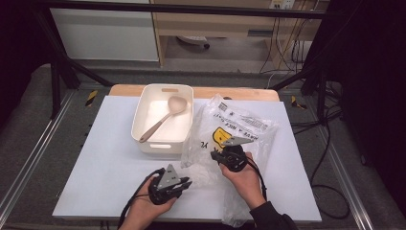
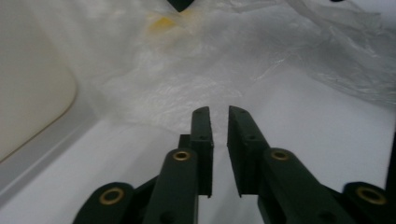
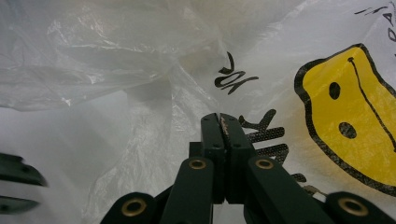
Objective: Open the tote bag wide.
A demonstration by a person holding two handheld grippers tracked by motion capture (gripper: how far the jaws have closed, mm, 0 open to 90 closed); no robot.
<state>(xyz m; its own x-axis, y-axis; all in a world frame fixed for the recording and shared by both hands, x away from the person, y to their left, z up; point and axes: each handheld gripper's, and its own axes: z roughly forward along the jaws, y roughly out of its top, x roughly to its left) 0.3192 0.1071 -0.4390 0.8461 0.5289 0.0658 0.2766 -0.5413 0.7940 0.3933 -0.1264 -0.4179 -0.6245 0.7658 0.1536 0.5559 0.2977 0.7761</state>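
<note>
Bag: clear plastic bag (image 1: 239, 132) crumpled on white table top (image 1: 110, 158), right of centre, touching the right wall of the bin; its near end hangs past the table's front edge by the right forearm.
Bag print: yellow smiley face with black outline (image 3: 359, 116); black lettering beside it, upside down, can't read it for sure; white label strip with small black text and a barcode-like block (image 1: 244, 120), too small to read.
Right gripper (image 3: 221, 120): clenched, jaws pressed together with a thin fold of bag film pinched at the tips, sits on the bag's middle in the high view (image 1: 224, 155).
Left gripper (image 2: 219, 114): jaws nearly together, narrow slit left, nothing between them; tips just short of the bag's near-left edge, over bare table.
Bin: cream rectangular bin (image 1: 143, 120) at table's far centre, slot handles on the short walls.
Spoon: tan wooden spoon (image 1: 160, 120) lying diagonally inside bin, bowl toward the far end.
Edges: wooden strip along far table edge; black frame bars at both far corners.
Open room: bare white surface left of bin and along the front-left; narrow strip right of bag.
</note>
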